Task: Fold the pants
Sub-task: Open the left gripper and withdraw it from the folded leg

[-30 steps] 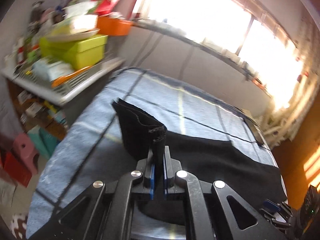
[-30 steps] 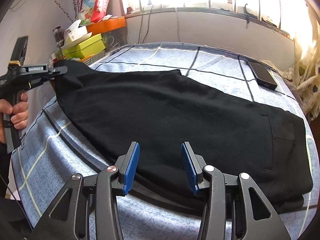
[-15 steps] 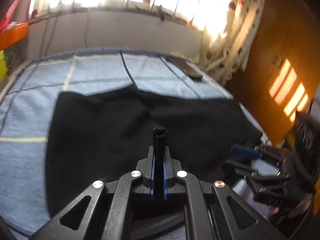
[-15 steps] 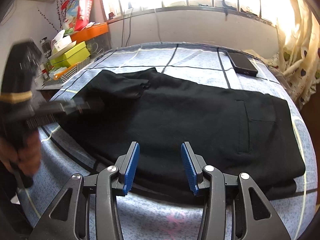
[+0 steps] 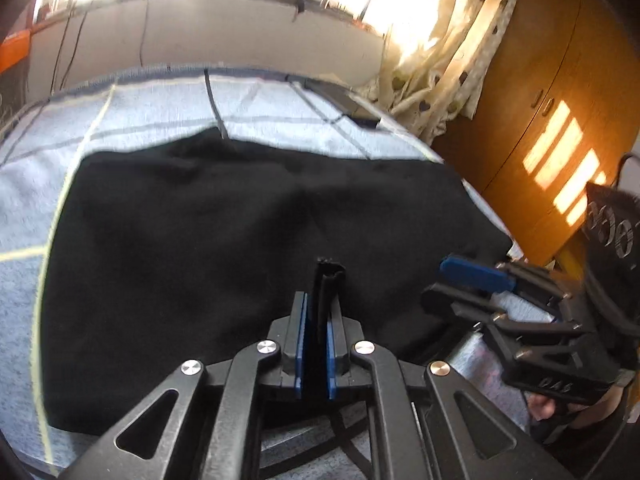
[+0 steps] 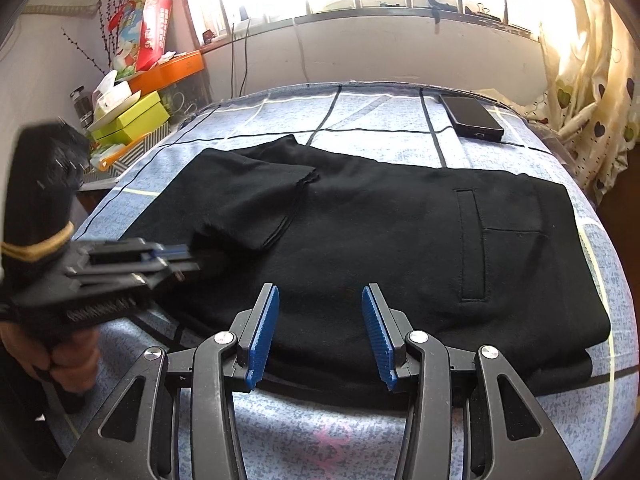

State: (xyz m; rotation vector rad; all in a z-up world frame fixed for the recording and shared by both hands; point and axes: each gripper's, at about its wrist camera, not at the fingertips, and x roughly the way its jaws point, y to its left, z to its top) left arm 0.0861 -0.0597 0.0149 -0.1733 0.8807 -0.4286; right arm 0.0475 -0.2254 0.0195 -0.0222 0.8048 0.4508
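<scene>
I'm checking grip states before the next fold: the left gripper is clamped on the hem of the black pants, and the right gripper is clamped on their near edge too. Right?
Not quite. The right gripper is open, its pads apart above the black pants, as the right wrist view shows. The left gripper is indeed clamped on the hem.

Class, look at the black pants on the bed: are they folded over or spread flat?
Partly folded: the pants have their leg end doubled back on top, its hem clamped in the left gripper.
</scene>
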